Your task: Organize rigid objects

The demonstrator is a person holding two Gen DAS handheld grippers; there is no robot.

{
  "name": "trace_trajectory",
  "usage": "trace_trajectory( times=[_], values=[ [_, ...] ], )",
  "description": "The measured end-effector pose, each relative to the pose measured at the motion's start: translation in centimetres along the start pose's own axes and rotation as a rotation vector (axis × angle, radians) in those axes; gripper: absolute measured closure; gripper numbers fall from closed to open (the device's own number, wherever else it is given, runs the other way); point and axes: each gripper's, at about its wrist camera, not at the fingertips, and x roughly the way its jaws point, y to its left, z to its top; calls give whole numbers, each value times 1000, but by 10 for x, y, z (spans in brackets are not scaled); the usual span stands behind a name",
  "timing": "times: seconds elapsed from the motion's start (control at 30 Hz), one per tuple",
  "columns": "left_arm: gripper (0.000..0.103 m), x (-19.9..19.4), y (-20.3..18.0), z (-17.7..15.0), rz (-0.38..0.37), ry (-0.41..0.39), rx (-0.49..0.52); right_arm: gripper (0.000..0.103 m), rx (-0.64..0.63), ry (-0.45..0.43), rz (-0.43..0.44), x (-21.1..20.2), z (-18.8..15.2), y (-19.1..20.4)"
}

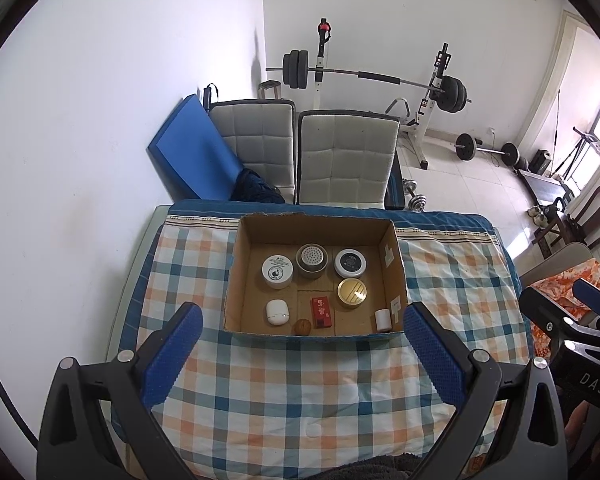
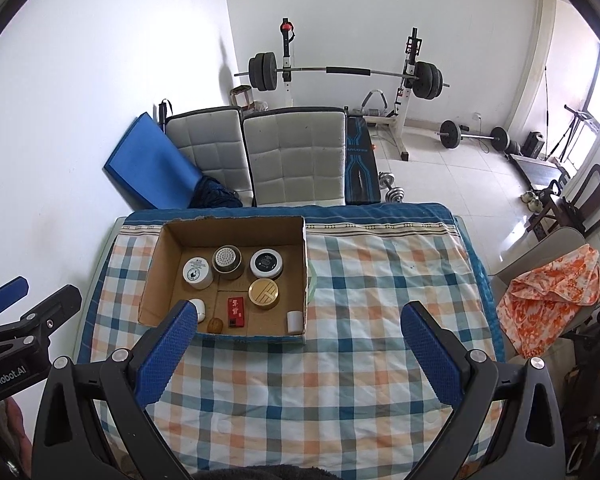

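Observation:
A cardboard box (image 1: 392,264) (image 2: 160,264) sits on the checked tablecloth (image 1: 284,392) (image 2: 340,320). Inside it lie a white jar (image 1: 277,271), a perforated-top tin (image 1: 311,260), a black-lidded jar (image 1: 350,262), a gold tin (image 1: 352,293), a red packet (image 1: 321,312), a white oval case (image 1: 277,312), a walnut (image 1: 302,327) and a small white cylinder (image 1: 383,319). My left gripper (image 1: 302,320) hangs open just in front of the box, holding nothing. My right gripper (image 2: 300,318) is open and bare over the cloth, to the right of the box's front corner.
Two padded chairs (image 1: 340,156) stand behind the table, with a blue mat (image 1: 192,152) against the wall. A barbell rack (image 1: 380,80) and loose weights occupy the floor beyond. An orange patterned cloth (image 2: 548,296) drapes over a chair at right.

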Motion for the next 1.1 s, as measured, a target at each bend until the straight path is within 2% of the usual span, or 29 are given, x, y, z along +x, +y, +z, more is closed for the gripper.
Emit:
trace_trajectory(
  times=[1.1],
  values=[
    [0,4,-3,-4,-17,26,3,0,22,49,1,16,-12,-9]
  ],
)
